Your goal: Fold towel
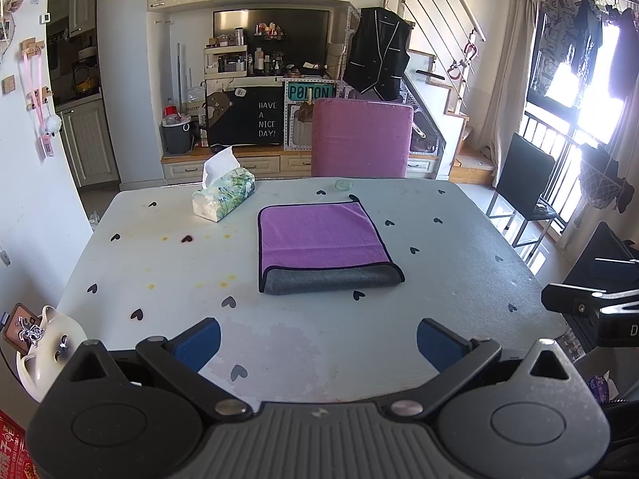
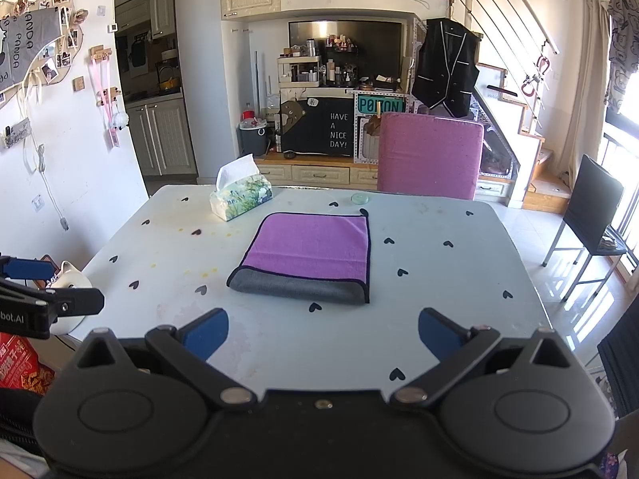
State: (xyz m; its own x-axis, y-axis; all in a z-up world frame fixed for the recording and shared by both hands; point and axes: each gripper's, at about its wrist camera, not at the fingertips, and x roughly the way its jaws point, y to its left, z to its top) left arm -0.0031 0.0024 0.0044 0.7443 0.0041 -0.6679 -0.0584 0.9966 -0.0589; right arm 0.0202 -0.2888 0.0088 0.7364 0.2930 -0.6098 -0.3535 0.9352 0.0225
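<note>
A purple towel [image 1: 321, 235] with a grey underside and black trim lies folded flat in the middle of the pale table [image 1: 159, 263]; its grey folded edge faces me. It also shows in the right wrist view [image 2: 311, 245]. My left gripper [image 1: 318, 345] is open and empty, held back above the table's near edge, well short of the towel. My right gripper [image 2: 323, 337] is open and empty too, likewise short of the towel. The right gripper's side shows at the right edge of the left view [image 1: 591, 311].
A tissue box [image 1: 223, 195] stands at the far left of the table. A small glass dish [image 1: 343, 184] sits at the far edge. A pink chair [image 1: 361, 137] stands behind the table. A white cat-shaped pot [image 1: 44, 343] is by the near left corner.
</note>
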